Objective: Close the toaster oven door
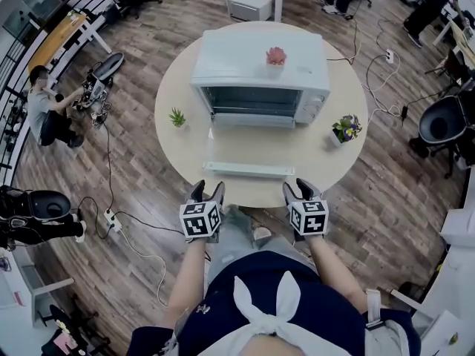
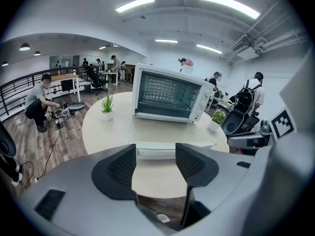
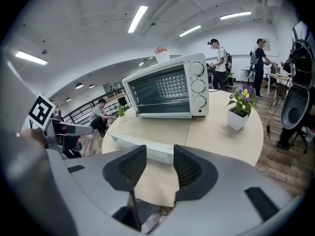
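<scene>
On the round table [image 1: 326,165]: the toaster oven [image 1: 260,69] is set near the middle, its opening turned toward the person.
Oven door [image 1: 249,148]: it is folded down open, and its handle bar [image 1: 249,170] is seen near the table's near edge.
Left gripper [image 1: 208,191]: it is held just off the table edge, jaws spread apart, nothing clamped.
Right gripper [image 1: 299,189]: it is held likewise, jaws spread apart, nothing clamped.
Plants: a green plant [image 1: 177,117] is placed left of the oven, a flowering plant [image 1: 345,128] right.
</scene>
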`<state>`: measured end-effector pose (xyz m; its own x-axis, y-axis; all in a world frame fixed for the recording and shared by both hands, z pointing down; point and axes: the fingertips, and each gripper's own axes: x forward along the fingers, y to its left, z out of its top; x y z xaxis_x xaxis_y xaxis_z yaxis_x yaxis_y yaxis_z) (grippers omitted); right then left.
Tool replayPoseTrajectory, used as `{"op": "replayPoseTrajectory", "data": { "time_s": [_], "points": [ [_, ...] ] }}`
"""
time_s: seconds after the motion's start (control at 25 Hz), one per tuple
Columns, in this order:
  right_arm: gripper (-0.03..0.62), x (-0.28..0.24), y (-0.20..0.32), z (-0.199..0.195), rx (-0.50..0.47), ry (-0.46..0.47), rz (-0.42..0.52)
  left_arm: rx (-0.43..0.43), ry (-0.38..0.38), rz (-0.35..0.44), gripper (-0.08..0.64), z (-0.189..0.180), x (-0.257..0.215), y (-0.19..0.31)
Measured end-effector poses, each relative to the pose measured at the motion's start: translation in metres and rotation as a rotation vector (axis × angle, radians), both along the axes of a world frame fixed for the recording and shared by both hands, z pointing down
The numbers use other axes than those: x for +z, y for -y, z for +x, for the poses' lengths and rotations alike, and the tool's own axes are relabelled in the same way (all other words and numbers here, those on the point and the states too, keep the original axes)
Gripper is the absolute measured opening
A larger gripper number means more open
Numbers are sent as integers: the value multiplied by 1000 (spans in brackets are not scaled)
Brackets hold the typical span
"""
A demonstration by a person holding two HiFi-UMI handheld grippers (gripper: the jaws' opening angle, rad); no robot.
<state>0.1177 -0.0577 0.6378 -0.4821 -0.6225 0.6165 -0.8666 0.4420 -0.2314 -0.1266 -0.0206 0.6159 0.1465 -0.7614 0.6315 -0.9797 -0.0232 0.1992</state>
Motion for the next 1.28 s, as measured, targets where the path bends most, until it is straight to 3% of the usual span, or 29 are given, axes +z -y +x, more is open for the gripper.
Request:
{"op": "replayPoseTrajectory", "data": {
  "time_s": [0.32, 0.76, 1.08, 1.28],
  "points": [
    [175, 31, 7, 1, 69, -46, -65, 15, -2, -81, 244, -17, 38, 13],
    [169, 63, 16, -4, 131, -85, -126, 101, -23, -163, 244, -24, 88, 36],
    [140, 73, 16, 2, 189, -68, -157, 82, -67, -187, 244, -27, 101, 41],
    [160, 74, 15, 2, 207, -75, -183, 81, -57, -208, 244, -27, 109, 40]
  ]
}}
